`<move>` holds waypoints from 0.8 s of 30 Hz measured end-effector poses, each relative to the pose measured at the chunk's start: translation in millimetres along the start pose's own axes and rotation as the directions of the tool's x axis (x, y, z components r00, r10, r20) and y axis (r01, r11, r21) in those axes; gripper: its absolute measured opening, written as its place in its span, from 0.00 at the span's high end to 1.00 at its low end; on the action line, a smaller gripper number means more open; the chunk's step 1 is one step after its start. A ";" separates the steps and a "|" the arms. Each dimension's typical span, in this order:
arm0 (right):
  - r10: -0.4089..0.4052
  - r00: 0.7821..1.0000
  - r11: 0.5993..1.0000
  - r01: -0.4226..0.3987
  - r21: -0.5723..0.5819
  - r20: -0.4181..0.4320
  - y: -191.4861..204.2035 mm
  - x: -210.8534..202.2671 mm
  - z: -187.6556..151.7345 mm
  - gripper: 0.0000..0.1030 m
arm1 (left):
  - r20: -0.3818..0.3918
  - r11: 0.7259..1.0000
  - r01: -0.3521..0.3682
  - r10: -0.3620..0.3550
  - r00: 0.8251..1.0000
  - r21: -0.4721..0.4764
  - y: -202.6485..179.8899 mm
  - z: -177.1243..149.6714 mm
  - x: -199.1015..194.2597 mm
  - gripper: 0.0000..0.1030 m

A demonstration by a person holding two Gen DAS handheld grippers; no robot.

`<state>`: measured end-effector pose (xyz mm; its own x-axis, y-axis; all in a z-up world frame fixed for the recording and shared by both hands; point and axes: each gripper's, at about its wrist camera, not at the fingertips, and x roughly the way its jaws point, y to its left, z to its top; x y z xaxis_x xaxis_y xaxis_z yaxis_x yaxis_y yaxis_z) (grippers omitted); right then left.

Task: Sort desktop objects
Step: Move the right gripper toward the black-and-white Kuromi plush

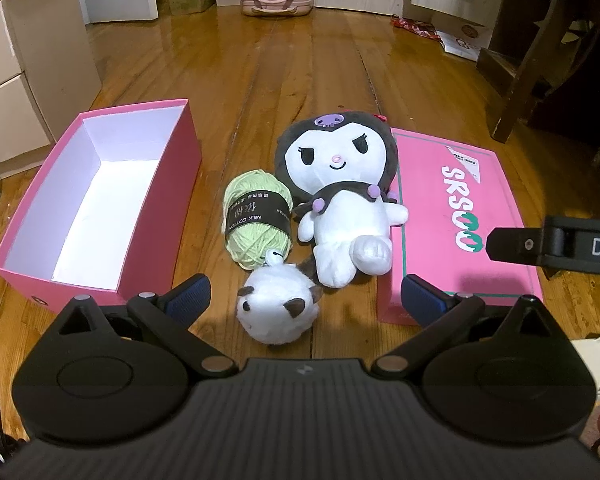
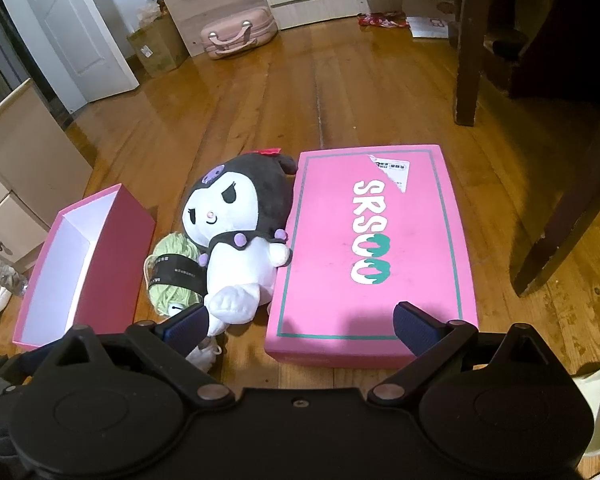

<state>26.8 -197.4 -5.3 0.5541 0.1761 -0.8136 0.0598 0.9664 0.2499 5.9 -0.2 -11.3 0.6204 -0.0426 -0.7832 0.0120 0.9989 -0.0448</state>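
1. At far left on the wooden floor (image 1: 320, 80) stands the open pink box (image 1: 32, 216), its white inside bare; nothing has gone in, so the sorting looks to be at its very start.
2. Just right of the box lies the green yarn ball (image 1: 256, 216), touching the black-and-white plush doll (image 1: 340, 196), which lies face up with its right side against the pink lid (image 1: 452, 200).
3. In front of the yarn sits the small white fluffy toy (image 1: 278, 312), nearest of all to the left hand-held gripper (image 1: 306, 294), whose fingers are spread wide with nothing between them, one to each side of the toy.
4. The pink lid lies flat on the floor, printed side up, at the right of the group.
5. The right hand-held gripper (image 2: 300, 324) hovers over the lid's near edge, fingers likewise spread and empty.
6. Judged from this, the step in hand is the first pick: the fluffy toy seems the likely target. The next move calls for lowering the left fingers round it, closing softly, then carrying it left into the box without dragging the yarn.
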 end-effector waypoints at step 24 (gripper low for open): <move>-0.051 0.998 0.998 0.050 -0.038 -0.028 7.4 10.6 -5.0 0.02 | -0.038 0.999 0.003 -0.005 0.999 -0.053 27.4 -4.7 11.0 0.00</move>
<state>29.1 -187.5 -14.7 0.5267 0.1317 -0.8398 0.0559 0.9804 0.1888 9.3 26.6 -24.1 0.5901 -0.0480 -0.8059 -0.0275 0.9965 -0.0795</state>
